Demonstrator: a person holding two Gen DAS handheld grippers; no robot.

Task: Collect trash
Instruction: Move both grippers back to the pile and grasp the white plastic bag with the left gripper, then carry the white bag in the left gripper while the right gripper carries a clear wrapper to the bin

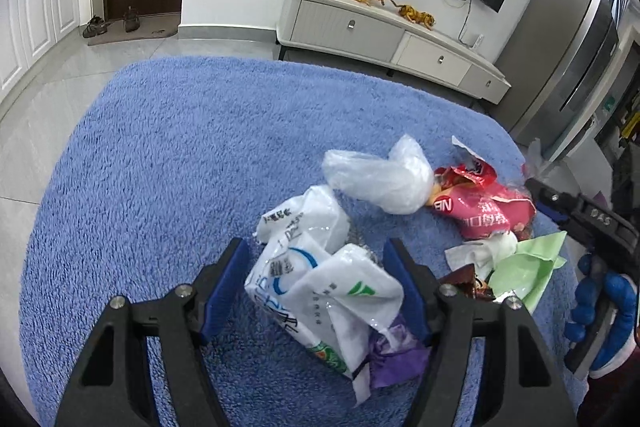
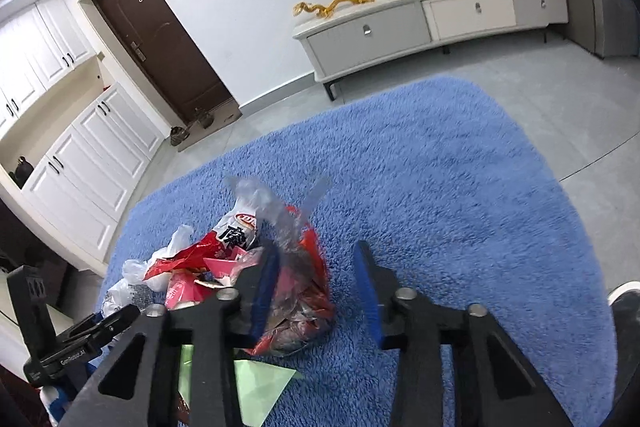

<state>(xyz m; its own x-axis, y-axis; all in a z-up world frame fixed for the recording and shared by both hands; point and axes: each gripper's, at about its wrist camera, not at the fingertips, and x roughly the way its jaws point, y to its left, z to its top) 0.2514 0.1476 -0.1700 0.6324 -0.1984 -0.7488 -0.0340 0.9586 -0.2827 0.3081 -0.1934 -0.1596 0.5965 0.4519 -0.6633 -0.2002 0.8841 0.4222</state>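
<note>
Your left tongs [image 1: 320, 291] stand released around the white wrapper [image 1: 316, 291] and your right tongs [image 2: 316, 291] released by the red bag [image 2: 296, 311], so clench next.

white printed wrapper [image 1: 320, 291]: crumpled, with blue and green print, lying on the blue rug [image 1: 160, 167]
clear plastic bag [image 1: 380, 179]: scrunched, just behind the wrapper
pink-red snack bag [image 1: 480, 211]: torn open, touching the clear bag
green paper [image 1: 528, 263]: creased, beside a white tissue [image 1: 492, 251]
purple scrap [image 1: 394, 359]: under the white wrapper
</note>
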